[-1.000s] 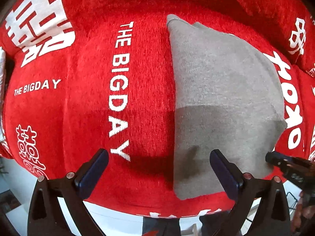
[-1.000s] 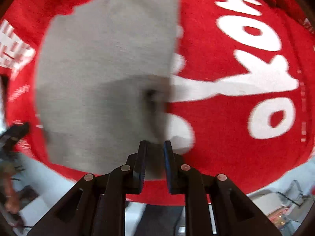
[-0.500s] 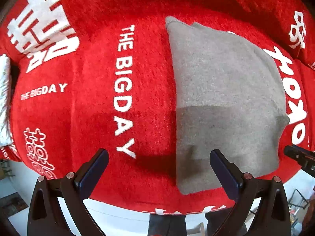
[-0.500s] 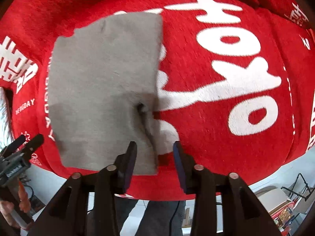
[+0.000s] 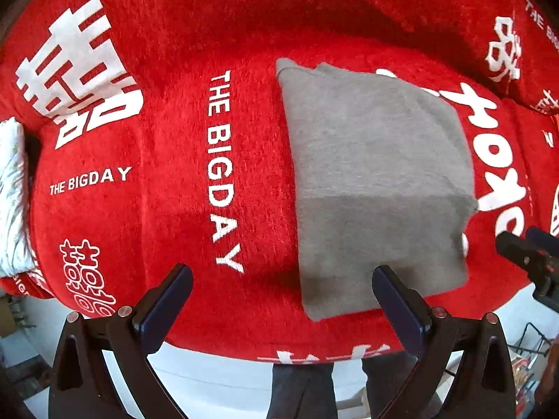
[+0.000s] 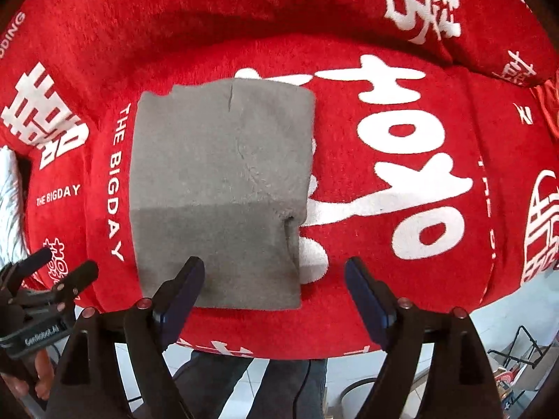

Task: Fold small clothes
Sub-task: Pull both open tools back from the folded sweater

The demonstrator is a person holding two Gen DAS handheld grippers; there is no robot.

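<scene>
A grey knitted garment (image 5: 374, 181) lies folded into a rough rectangle on the red plush blanket (image 5: 167, 209); it also shows in the right wrist view (image 6: 220, 188). My left gripper (image 5: 279, 300) is open and empty, above the blanket's front edge, with the garment's near left corner between its fingers. My right gripper (image 6: 274, 289) is open and empty, just off the garment's near right corner. Each gripper shows at the edge of the other's view: the right one (image 5: 527, 255), the left one (image 6: 52, 272).
The red blanket (image 6: 401, 174) has white lettering and covers a cushioned seat with a raised back (image 5: 279, 7). A white cloth (image 5: 10, 195) lies at the far left. Tiled floor (image 5: 216, 384) and the person's legs (image 6: 251, 384) are below the front edge.
My right gripper was shut on the garment's near right edge; it has opened, let go and pulled back. The left gripper has drawn back slightly. The garment stays flat.
</scene>
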